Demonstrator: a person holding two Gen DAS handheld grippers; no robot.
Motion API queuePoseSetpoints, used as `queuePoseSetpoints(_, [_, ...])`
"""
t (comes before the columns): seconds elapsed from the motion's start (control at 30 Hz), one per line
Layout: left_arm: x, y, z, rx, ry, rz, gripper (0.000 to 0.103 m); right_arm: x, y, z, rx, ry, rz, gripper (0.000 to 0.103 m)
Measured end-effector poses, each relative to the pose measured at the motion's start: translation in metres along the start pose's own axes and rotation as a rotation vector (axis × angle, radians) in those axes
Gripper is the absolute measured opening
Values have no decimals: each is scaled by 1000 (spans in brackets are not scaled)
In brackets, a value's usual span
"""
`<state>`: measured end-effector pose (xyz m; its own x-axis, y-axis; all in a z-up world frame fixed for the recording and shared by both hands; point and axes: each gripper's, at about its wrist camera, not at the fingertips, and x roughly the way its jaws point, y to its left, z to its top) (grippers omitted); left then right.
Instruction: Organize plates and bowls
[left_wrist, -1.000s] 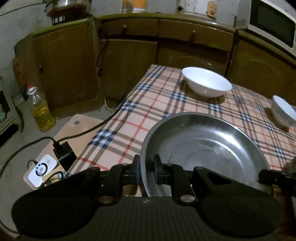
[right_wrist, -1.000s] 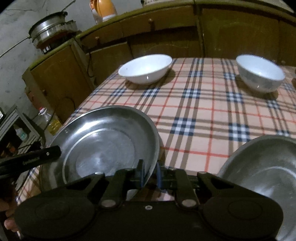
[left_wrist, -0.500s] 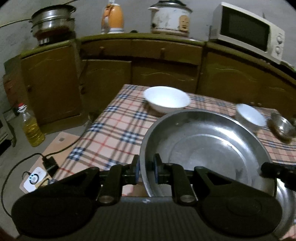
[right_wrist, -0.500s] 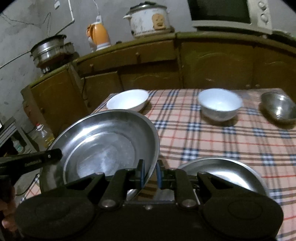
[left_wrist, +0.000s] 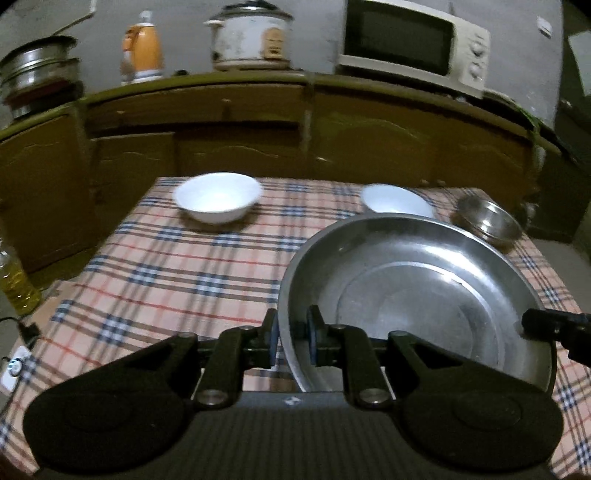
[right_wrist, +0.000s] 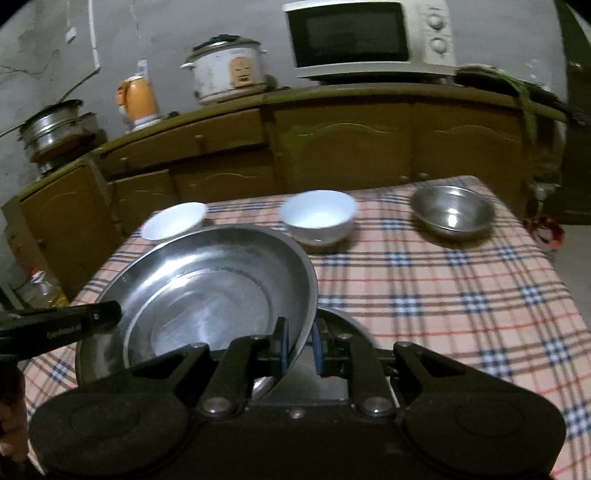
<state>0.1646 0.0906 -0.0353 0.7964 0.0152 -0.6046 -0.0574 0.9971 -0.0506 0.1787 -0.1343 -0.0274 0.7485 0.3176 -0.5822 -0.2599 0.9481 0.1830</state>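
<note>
Both tongs are clenched on one large steel plate (left_wrist: 413, 295): the left gripper (left_wrist: 291, 338) pinches its left rim, the right gripper (right_wrist: 300, 343) its right rim, holding it above the table's (right_wrist: 461, 295) near edge, over a second steel plate (right_wrist: 332, 321) lying there. Along the far edge sit a shallow white bowl (left_wrist: 218, 197) at the left corner, a deeper white bowl (right_wrist: 318, 216) in the middle, and a steel bowl (right_wrist: 452, 212) toward the right corner.
</note>
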Motion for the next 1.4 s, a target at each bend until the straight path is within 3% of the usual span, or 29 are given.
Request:
queuePoseSetpoints(0.33, [26,-42,-21,77,61,-46,17,11,-49,-28,57,61,-81,19])
queuePoseSetpoints(0.57, [41,-39,-32,89,108,-13,17,34,-47,-45,42,116,-81,19])
queuePoseSetpoints(0.9, [53,-37,-39,83,138,0,19,49,-36,-48,-28,126,-112,20])
queuePoseSetpoints(1.07, [58,-34,-42,68,140,-6,20,52,-26,-51,-99,122,-129,30])
queuePoseSetpoints(1.2, [59,-34,-43,65,132,-6,21,52,-27,-49,-113,114,-142,33])
queuePoseSetpoints(1.27, [59,-30,-43,48,124,-8,23,49,-29,-47,-114,100,-158,43])
queuePoseSetpoints(1.37, [56,-24,-41,21,111,-9,40,44,-36,-44,-86,81,-160,50])
queuePoseSetpoints(1.4, [54,-23,-40,15,105,-10,41,43,-39,-42,-66,80,-151,50])
